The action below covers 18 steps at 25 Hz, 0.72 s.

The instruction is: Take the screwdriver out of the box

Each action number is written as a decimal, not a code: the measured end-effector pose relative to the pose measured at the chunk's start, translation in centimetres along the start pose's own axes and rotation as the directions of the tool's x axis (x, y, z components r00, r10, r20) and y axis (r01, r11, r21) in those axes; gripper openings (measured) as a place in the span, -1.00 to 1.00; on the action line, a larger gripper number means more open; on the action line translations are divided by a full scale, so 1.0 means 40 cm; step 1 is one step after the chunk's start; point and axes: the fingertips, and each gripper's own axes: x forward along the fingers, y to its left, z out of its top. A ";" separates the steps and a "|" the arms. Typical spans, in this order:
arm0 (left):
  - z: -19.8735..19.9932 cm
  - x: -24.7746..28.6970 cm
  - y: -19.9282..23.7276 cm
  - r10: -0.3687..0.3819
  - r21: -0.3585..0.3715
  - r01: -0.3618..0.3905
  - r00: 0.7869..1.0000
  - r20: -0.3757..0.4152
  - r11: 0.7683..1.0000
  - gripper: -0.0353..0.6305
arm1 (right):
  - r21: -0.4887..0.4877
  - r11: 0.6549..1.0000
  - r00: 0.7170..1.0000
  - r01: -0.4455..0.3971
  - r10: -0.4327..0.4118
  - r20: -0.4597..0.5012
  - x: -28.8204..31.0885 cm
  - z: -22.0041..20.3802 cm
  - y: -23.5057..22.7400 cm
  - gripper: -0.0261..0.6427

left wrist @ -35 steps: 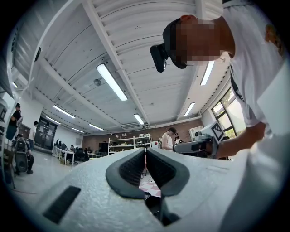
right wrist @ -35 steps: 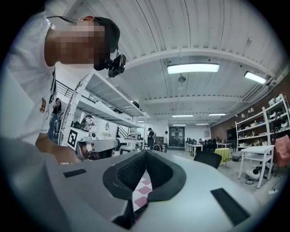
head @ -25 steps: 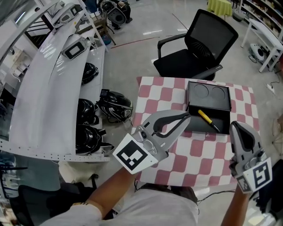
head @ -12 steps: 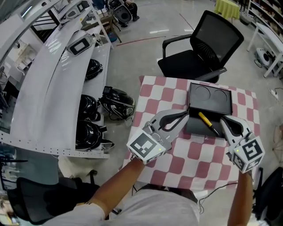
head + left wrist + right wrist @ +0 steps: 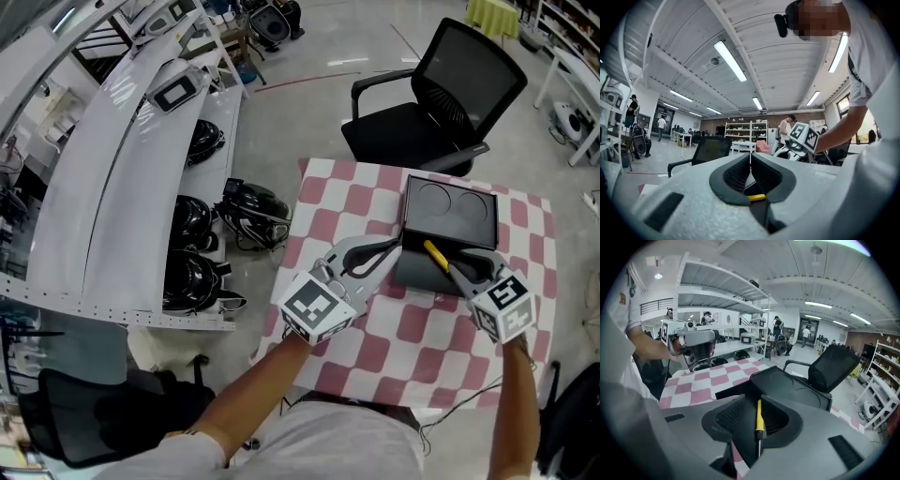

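Right tool (image 5: 454, 270) (image 5: 753, 397) tilts down into the open black rectangular box (image 5: 411, 272) (image 5: 787, 386), its marker cube toward 5 o'clock and its tips toward 11 o'clock. Its jaws have just been opening and now stand slightly apart, released. The yellow-handled screwdriver (image 5: 433, 251) (image 5: 759, 416) shows in the gap between them in the right gripper view, with neither pad pressing on it. That screwdriver lies in the box's lower tray, handle toward 10 o'clock and dark shaft toward 4 o'clock, where the right tool's tips cover its end. The raised lid, with two round recesses, stands at the tray's 12 o'clock side.

The left tool (image 5: 392, 248) (image 5: 750, 158) is held level at the box's 9 o'clock edge, pointing toward 2 o'clock, its tips clenched together on nothing. The bare left forearm (image 5: 244, 398) reaches in from 7 o'clock, and the right forearm (image 5: 517, 403) rises almost straight from 6 o'clock.

The box sits toward 12 o'clock on the tabletop with the red-and-white chequered cloth (image 5: 337, 202). A black mesh-backed office chair (image 5: 441, 103) stands just past that edge.
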 end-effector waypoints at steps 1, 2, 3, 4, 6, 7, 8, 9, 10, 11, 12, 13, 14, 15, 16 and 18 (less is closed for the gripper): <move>-0.004 0.004 0.000 0.002 -0.006 -0.002 1.000 -0.003 1.000 -0.83 | 0.003 1.000 1.000 -0.016 0.016 -0.023 0.014 -0.013 0.000 -0.68; -0.008 0.007 0.000 0.003 -0.010 -0.003 1.000 -0.007 1.000 -0.83 | 0.006 1.000 0.998 -0.030 0.031 -0.046 0.028 -0.026 0.000 -0.63; -0.012 0.009 0.000 0.005 -0.012 -0.005 1.000 -0.010 1.000 -0.83 | 0.007 0.999 0.997 -0.044 0.044 -0.070 0.042 -0.040 0.000 -0.60; -0.017 0.011 0.000 0.007 -0.014 -0.007 1.000 -0.014 1.000 -0.83 | 0.008 0.998 0.994 -0.056 0.056 -0.093 0.054 -0.053 0.000 -0.57; -0.026 0.012 -0.002 0.009 -0.016 -0.009 1.000 -0.021 1.000 -0.83 | 0.008 0.997 0.987 -0.075 0.076 -0.140 0.078 -0.078 -0.001 -0.52; -0.031 0.013 -0.002 0.011 -0.019 -0.011 1.000 -0.024 1.000 -0.83 | 0.006 0.997 0.983 -0.082 0.081 -0.163 0.089 -0.090 -0.003 -0.50; -0.035 0.015 -0.003 0.012 -0.021 -0.013 1.000 -0.027 1.000 -0.83 | 0.005 0.996 0.979 -0.086 0.085 -0.184 0.100 -0.100 -0.007 -0.50; -0.038 0.016 -0.004 0.014 -0.024 -0.015 0.999 -0.030 1.000 -0.83 | 0.004 0.996 0.975 -0.089 0.088 -0.203 0.111 -0.109 -0.012 -0.49; -0.042 0.017 -0.005 0.014 -0.025 -0.015 0.999 -0.034 1.000 -0.83 | 0.004 0.996 0.971 -0.092 0.091 -0.220 0.121 -0.117 -0.017 -0.49; -0.044 0.018 -0.006 0.013 -0.025 -0.014 0.999 -0.037 1.000 -0.83 | 0.005 0.995 0.967 -0.096 0.094 -0.235 0.131 -0.123 -0.020 -0.49; -0.047 0.019 -0.007 0.012 -0.024 -0.013 0.999 -0.039 1.000 -0.83 | 0.008 0.995 0.963 -0.099 0.098 -0.251 0.141 -0.130 -0.023 -0.49; -0.050 0.018 -0.006 0.014 -0.022 -0.015 0.999 -0.042 1.000 -0.83 | 0.011 0.995 0.959 -0.102 0.101 -0.265 0.151 -0.135 -0.026 -0.49; -0.053 0.016 -0.005 0.017 -0.021 -0.018 0.999 -0.045 1.000 -0.83 | 0.015 0.994 0.955 -0.104 0.104 -0.278 0.161 -0.141 -0.028 -0.49; -0.055 0.014 -0.003 0.020 -0.021 -0.021 0.999 -0.047 1.000 -0.83 | 0.018 0.994 0.951 -0.106 0.106 -0.290 0.170 -0.146 -0.029 -0.49; -0.057 0.013 -0.001 0.024 -0.022 -0.025 0.999 -0.048 0.999 -0.83 | 0.021 0.994 0.948 -0.107 0.108 -0.301 0.178 -0.151 -0.030 -0.49; -0.060 0.011 0.003 0.030 -0.028 -0.032 0.998 -0.049 0.999 -0.83 | 0.027 0.994 0.940 -0.108 0.111 -0.322 0.190 -0.162 -0.032 -0.49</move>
